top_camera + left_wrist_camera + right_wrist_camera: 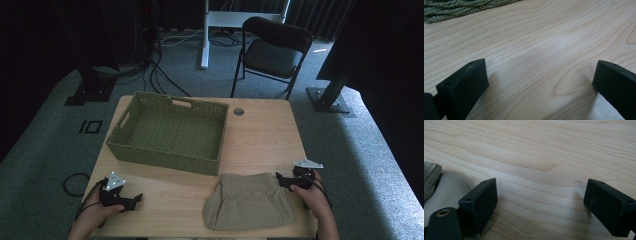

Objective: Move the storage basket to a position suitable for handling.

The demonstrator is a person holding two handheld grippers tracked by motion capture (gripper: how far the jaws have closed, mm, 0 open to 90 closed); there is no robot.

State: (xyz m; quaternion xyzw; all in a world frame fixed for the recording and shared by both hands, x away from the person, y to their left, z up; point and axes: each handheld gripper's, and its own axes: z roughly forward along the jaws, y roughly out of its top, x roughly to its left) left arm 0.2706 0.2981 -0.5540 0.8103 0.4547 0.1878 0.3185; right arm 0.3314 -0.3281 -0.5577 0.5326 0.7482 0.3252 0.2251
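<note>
Near the front edge of the desk (260, 135), a person's two hands each held a black gripper. The left gripper (134, 200) sat low by the front left corner. Its jaws stood wide apart, and nothing was between them. In the left gripper view, bare wood showed between the two black jaws, and a bit of the basket's woven rim (461, 8) showed at the top left. The left hand (97, 212) came in from the bottom edge.

The right gripper (281, 179) sat by the front right corner. Its jaws were wide apart too, and they held nothing. It pointed toward the shorts (250, 200) and was just beside their top right corner. In the right gripper view, the pale cloth lay next to one jaw and partly under it, but I could not tell if they touched. The right hand (315, 197) was behind it, close to the right edge.

The folded tan shorts lay flat along the front edge, right of the middle, between the two grippers but much nearer to the right one.

Farther back, a green woven basket (165, 150) stood on the back left part of the desk. The shorts lay just in front of its near right corner.

A small round hole (238, 111) was near the back edge, just right of the basket.

Behind the desk, a black chair (272, 50) stood on the grey floor.
</note>
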